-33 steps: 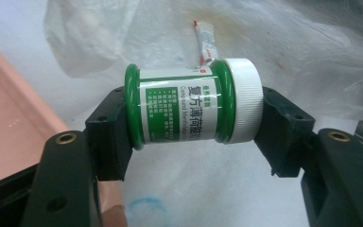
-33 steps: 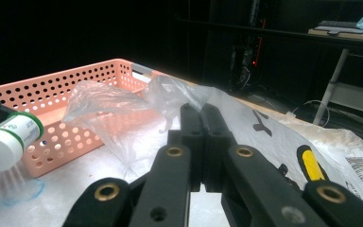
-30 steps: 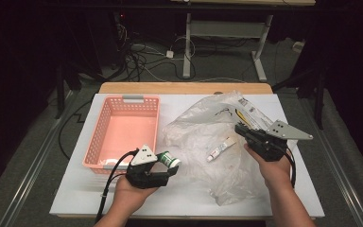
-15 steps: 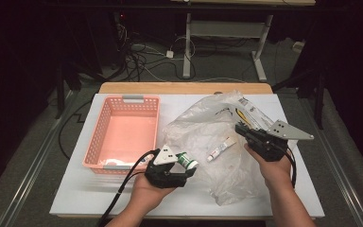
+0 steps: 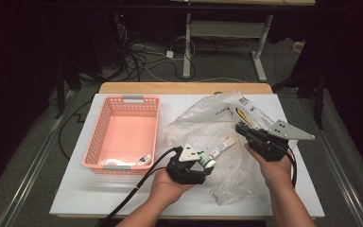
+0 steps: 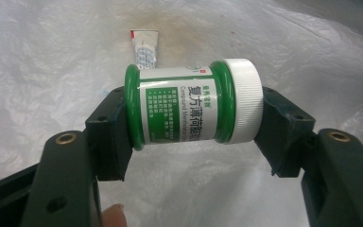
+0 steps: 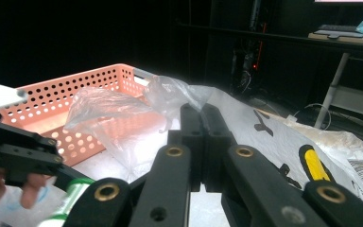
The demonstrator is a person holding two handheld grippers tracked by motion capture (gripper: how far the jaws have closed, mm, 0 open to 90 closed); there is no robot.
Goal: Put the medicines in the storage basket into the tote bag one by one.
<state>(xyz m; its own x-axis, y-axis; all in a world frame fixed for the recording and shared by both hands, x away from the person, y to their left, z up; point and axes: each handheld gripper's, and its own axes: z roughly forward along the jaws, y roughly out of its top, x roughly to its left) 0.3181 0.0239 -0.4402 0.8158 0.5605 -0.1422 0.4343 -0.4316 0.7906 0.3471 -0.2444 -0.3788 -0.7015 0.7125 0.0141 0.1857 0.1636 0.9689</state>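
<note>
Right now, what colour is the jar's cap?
White; the jar body is green. Clearest in the left gripper view.

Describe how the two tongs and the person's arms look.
Both tongs, left and right, are black, with blocky jaws and brass-coloured rivets at the joints. Each carries a grey three-cornered plate on top, the left one with a green mark. A black cable trails from each. The forearms are bare, with no sleeves or gloves in view.

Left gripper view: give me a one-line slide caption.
Left gripper clamps a green jar end to end above the clear plastic bag.
</note>
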